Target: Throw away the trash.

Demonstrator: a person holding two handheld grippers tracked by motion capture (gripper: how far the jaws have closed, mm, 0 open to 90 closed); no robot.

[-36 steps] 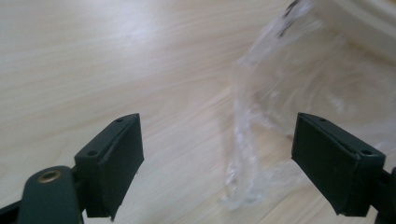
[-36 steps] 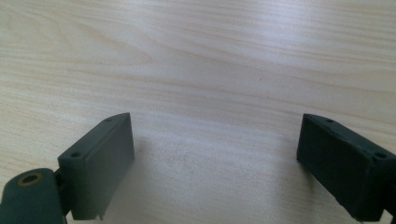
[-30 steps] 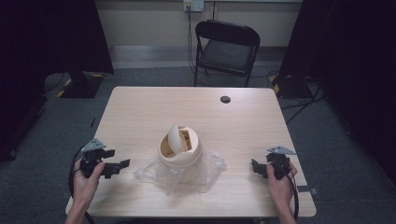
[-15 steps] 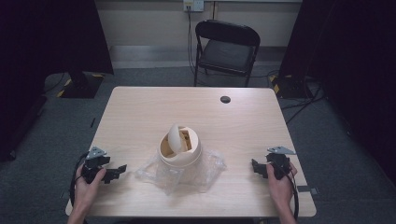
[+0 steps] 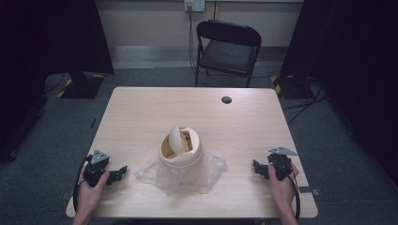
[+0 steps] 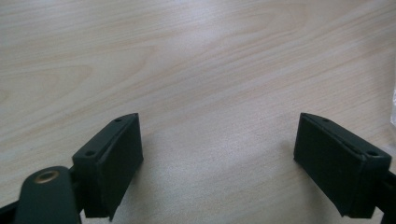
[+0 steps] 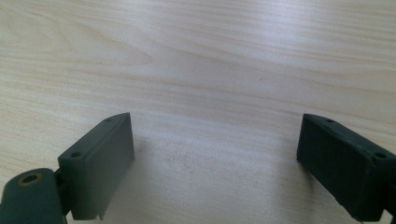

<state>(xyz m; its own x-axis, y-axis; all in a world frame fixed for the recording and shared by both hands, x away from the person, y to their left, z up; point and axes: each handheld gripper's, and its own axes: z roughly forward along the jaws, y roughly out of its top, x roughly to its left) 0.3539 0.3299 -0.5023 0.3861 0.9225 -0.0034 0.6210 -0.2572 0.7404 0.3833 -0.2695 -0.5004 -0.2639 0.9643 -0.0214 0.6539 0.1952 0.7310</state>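
Note:
A cream round container (image 5: 181, 149) with a swing lid tilted up stands mid-table on a crumpled clear plastic bag (image 5: 206, 169). My left gripper (image 5: 121, 172) rests on the table near the front left corner, jaws pointing right toward the bag. Its jaws are wide apart over bare wood in the left gripper view (image 6: 219, 158), with a sliver of plastic (image 6: 393, 122) at the right edge. My right gripper (image 5: 256, 168) lies near the front right, pointing left, open over bare wood (image 7: 215, 163).
The light wooden table (image 5: 141, 112) has a small black round cap (image 5: 226, 100) near its far edge. A black folding chair (image 5: 228, 47) stands behind the table. Dark curtains hang on both sides, and cables run across the grey floor.
The left hand and gripper have slid toward the table's front edge. The right gripper, container and bag have stayed put.

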